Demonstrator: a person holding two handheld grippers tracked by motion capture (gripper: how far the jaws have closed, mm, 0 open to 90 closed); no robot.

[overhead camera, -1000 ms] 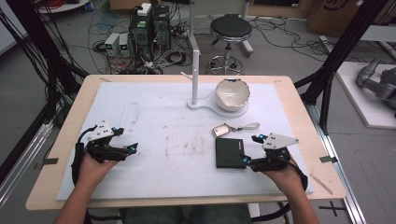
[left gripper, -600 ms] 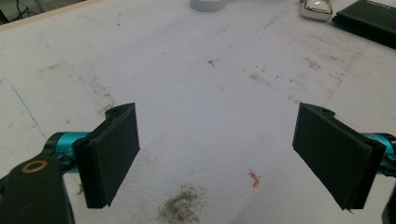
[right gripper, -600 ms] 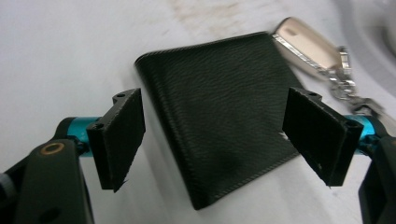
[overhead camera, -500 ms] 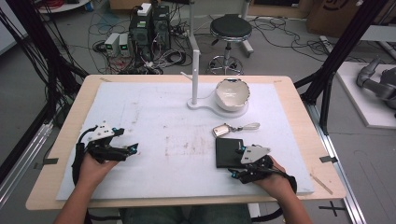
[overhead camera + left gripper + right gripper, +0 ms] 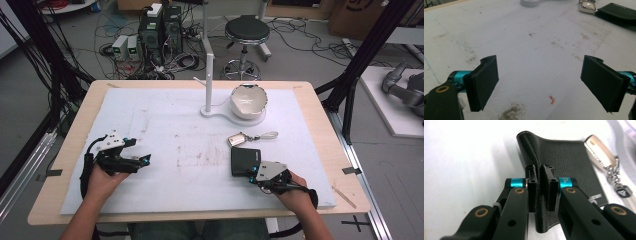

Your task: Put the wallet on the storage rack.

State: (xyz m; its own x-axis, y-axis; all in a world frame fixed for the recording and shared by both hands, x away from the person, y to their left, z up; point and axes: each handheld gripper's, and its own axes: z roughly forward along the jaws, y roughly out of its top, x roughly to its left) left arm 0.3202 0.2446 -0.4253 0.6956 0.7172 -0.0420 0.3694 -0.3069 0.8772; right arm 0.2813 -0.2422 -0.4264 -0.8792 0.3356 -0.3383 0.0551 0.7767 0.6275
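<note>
Wallet work is where we stand, and we go from our left side across. Our left claw (image 5: 145, 159) rests low on the white mat (image 5: 165, 120), its jaws spread wide with nothing but stained mat between them; we judge it parked there to keep clear and ready to help. Far ahead of it and to its right lie the key fob (image 5: 587, 6) and an edge of the black leather wallet (image 5: 619, 13). Moving right, the wallet (image 5: 245, 160) lies flat on the mat directly in front of our right claw (image 5: 251, 173). That claw has just been closing, and in the right gripper view its pads now pinch the wallet's (image 5: 564, 155) near edge, which is lifted and curled up between them while the rest stays down. We read the edge grip as a way to peel the wallet off the mat. Beyond the claw's tips and to their right sits the key fob (image 5: 599, 150) with its ring. Farther off stand the white bowl (image 5: 247, 100) and the white stand (image 5: 208, 75).
</note>
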